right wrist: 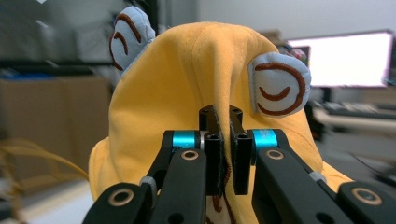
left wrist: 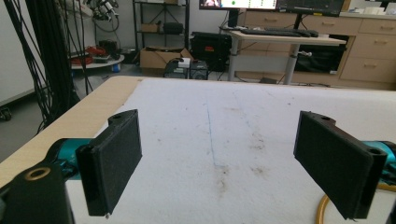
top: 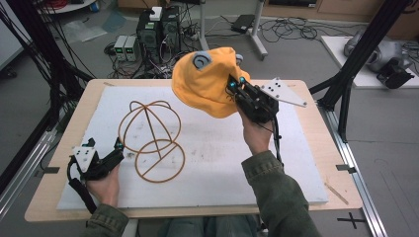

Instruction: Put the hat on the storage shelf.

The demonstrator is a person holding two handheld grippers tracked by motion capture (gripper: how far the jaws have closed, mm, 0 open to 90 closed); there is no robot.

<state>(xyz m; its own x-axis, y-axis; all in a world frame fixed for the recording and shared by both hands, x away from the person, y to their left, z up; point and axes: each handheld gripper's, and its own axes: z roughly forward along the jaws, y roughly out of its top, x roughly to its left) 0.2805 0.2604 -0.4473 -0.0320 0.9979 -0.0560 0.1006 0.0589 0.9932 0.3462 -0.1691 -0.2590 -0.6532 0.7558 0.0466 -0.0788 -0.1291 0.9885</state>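
A yellow cloth hat (top: 207, 84) with pale blue round ears hangs in the air above the far middle of the table, pinched by my right gripper (top: 233, 90). In the right gripper view the two black jaws are pressed together on a fold of the yellow hat (right wrist: 187, 88), its ears (right wrist: 279, 84) to either side. A brown wire hat stand (top: 150, 140) with a round base and domed top stands on the white foam board (top: 222, 163). My left gripper (top: 118, 148) rests low beside the stand's base, jaws wide apart with nothing between them (left wrist: 217, 158).
The white foam board lies on a wooden table (top: 59, 163). Black frame posts (top: 346, 74) stand at both sides. Computers and cables (top: 158, 34) crowd the floor beyond the far edge. A curve of the stand's base ring (left wrist: 322, 210) shows by the left gripper's right jaw.
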